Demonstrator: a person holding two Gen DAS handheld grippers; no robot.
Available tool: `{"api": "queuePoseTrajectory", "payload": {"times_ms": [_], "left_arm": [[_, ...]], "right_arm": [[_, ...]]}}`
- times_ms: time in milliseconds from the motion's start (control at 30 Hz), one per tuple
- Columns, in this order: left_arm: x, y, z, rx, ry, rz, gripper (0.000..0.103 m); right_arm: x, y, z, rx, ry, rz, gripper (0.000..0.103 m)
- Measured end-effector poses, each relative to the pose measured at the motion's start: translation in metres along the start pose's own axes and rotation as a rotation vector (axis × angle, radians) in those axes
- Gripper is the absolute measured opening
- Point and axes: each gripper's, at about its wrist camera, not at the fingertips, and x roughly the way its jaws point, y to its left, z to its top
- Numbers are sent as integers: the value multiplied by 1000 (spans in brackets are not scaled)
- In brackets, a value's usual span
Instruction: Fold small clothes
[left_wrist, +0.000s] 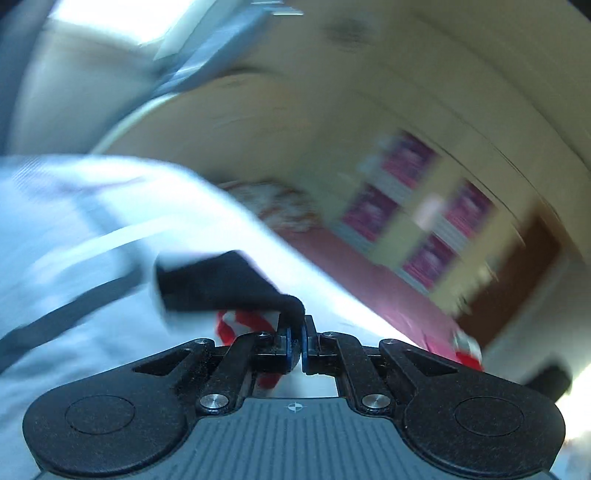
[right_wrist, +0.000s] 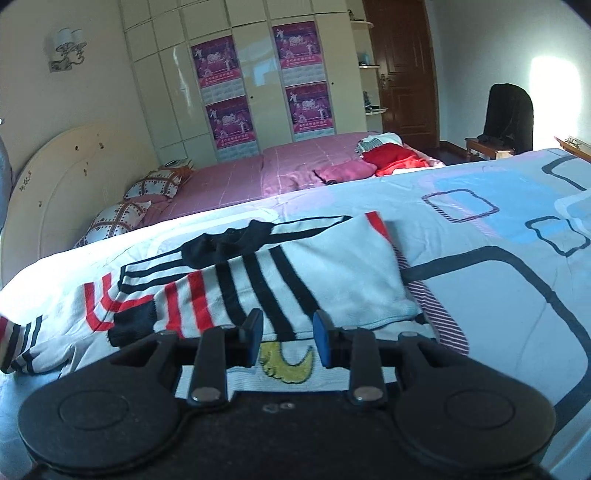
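A small white knit sweater (right_wrist: 332, 273) with black and red stripes lies partly folded on the bed's white and blue quilt (right_wrist: 498, 295). One sleeve with a black cuff (right_wrist: 129, 325) is folded across its front. My right gripper (right_wrist: 286, 332) is open and empty, just above the sweater's near hem. In the blurred left wrist view my left gripper (left_wrist: 296, 332) is shut on a black cuff (left_wrist: 221, 284) of the sweater, with red and white stripes (left_wrist: 240, 321) showing below it.
A second bed with a pink cover (right_wrist: 277, 170) stands behind, with patterned pillows (right_wrist: 151, 184) and a heap of red and pink clothes (right_wrist: 391, 158). A wardrobe with posters (right_wrist: 258, 88), a brown door (right_wrist: 402, 70) and a black chair (right_wrist: 509, 114) line the far wall.
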Motion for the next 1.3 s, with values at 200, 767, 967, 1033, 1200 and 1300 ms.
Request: {"api": "queuePoseTrajectory", "payload": {"times_ms": [200,767,967,1033,1200,1300], "left_arm": [[21,-168,-45,326,89,-180,4],[-45,-218,-163,574,193,-119,5],[-43,-122,-115,462,178,139,5],[-33,-113,-108,438,211,142,5],[-6,-113,-110,457,236,99,5],[-16,-118,-112,476,203,74,20]], "right_arm": [[-5,-35,0,34,-7,-19,30],[55,-80,16,280,114,272,40],[147,-19,19,339,245,417,39],[171,-11,17,386,295,422,39],[187,-5,13,471,300,447,37],[187,-1,11,445,292,436,29]]}}
